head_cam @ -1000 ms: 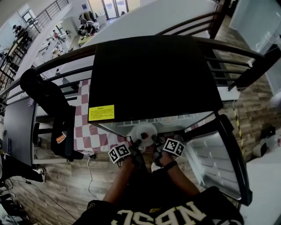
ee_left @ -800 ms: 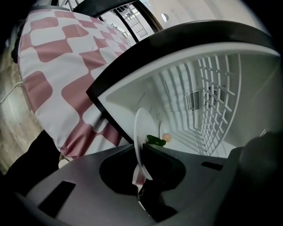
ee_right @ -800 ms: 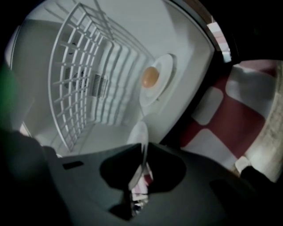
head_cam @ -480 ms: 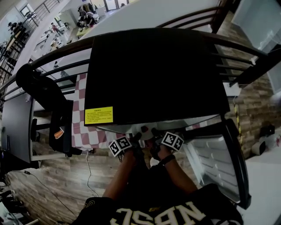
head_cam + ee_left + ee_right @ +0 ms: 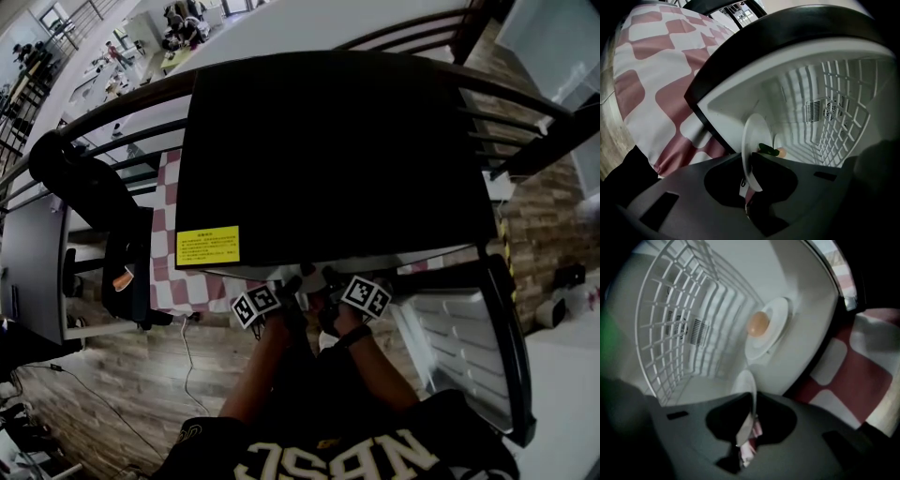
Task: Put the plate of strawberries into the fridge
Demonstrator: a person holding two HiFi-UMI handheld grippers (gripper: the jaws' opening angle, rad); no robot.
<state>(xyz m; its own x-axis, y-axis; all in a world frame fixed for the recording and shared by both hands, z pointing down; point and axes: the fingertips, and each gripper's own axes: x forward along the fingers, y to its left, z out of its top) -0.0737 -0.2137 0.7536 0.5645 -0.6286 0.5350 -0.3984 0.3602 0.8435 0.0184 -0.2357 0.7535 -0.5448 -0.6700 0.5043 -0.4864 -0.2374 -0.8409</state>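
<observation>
A white plate (image 5: pixel 752 154) hangs edge-on between my two grippers at the mouth of the small black fridge (image 5: pixel 328 150). My left gripper (image 5: pixel 751 180) is shut on one side of its rim. A green strawberry leaf (image 5: pixel 766 149) shows just behind that rim. My right gripper (image 5: pixel 749 425) is shut on the opposite side of the plate's rim (image 5: pixel 749 385). In the head view only a sliver of the plate (image 5: pixel 310 277) shows under the fridge's top edge, with the left gripper (image 5: pixel 286 289) and the right gripper (image 5: pixel 324 284) beside it.
Inside the fridge lies another white plate (image 5: pixel 776 319) with an orange round thing (image 5: pixel 758 323) on it, and a white wire shelf (image 5: pixel 675 319) runs deeper in. The fridge door (image 5: pixel 469 347) stands open at the right. A pink checked cloth (image 5: pixel 187 281) and a black chair (image 5: pixel 103 216) are at the left.
Both grippers have carried the plate forward and a little down into the fridge opening. The plate, fully seen before, is now mostly hidden under the fridge's top edge.
</observation>
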